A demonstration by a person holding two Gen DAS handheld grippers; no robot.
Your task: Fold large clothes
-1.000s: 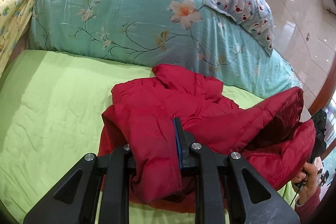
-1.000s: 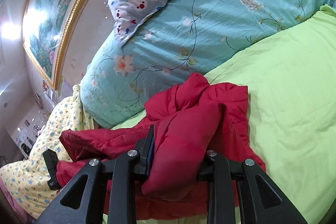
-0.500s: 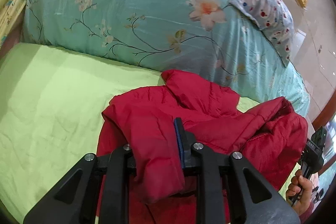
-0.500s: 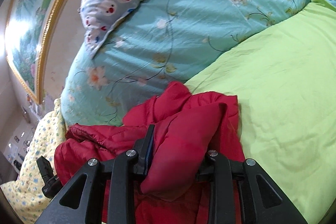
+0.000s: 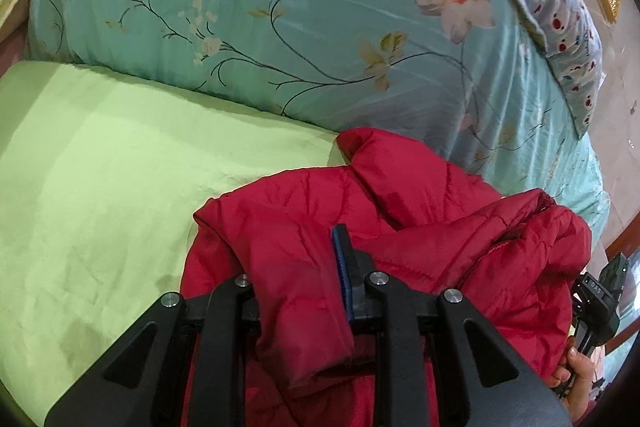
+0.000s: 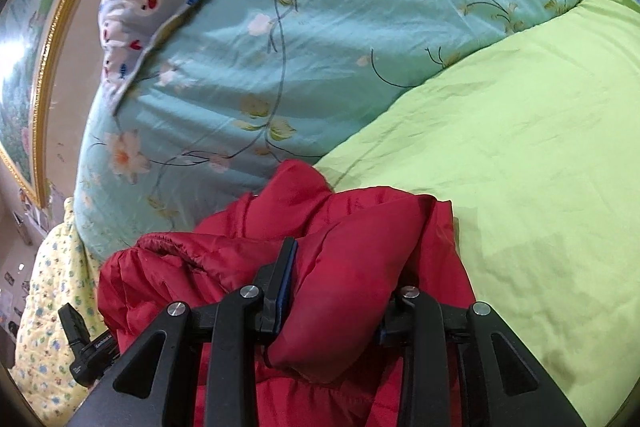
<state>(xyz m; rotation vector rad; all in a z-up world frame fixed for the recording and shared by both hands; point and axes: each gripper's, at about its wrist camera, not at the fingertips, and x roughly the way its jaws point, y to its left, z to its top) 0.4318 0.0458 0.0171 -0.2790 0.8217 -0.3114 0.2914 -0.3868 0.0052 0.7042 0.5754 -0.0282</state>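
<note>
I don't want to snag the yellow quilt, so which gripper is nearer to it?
Left. Seen from the right wrist, the left gripper is close by the quilt; the right gripper holds the jacket farther off, beside the green sheet.

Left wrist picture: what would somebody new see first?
Probably the puffy bright red quilted jacket, bunched low in the middle on the lime green bed sheet. A fold of it is pinched in the black left hand-held gripper. Behind it rises a big turquoise quilt with printed flowers.
</note>
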